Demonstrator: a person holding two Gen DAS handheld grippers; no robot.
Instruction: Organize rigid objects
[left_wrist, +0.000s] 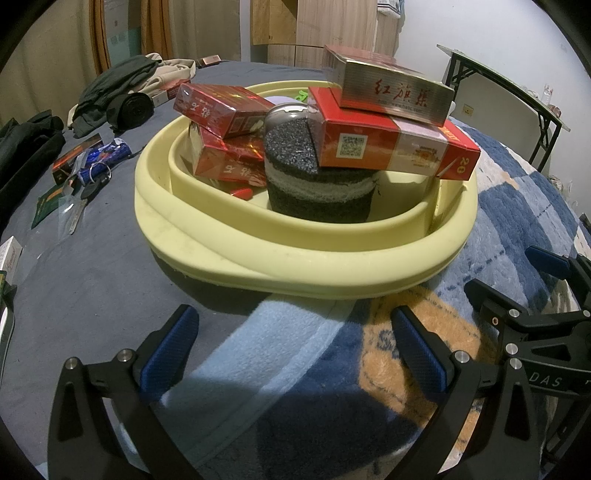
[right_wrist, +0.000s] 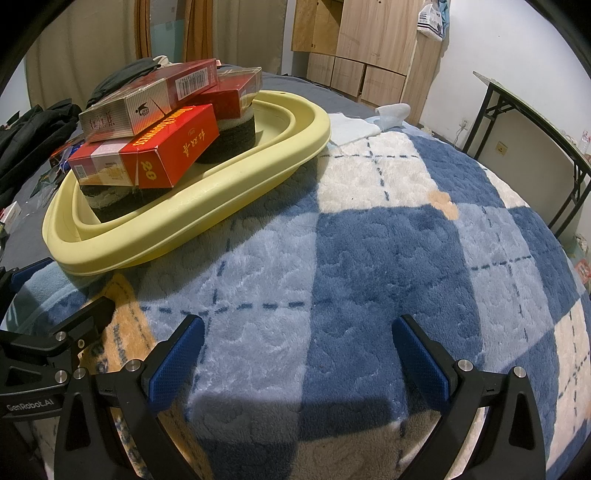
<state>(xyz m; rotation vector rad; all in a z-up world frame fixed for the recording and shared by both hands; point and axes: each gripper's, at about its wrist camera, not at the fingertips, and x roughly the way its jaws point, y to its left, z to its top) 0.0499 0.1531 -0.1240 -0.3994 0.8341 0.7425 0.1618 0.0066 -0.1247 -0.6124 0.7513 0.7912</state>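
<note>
Left wrist view gives me my left gripper (left_wrist: 291, 347) spread wide and empty before the pale yellow plastic basin (left_wrist: 207, 236) stacked with red cigarette cartons (left_wrist: 395, 144), while right wrist view shows my right gripper (right_wrist: 297, 354) likewise agape over the blue checked fleece blanket (right_wrist: 369, 240).

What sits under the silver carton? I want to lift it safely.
The silver carton rests on a red carton, which lies on a dark sponge roll. What lies beneath that roll is hidden.
</note>
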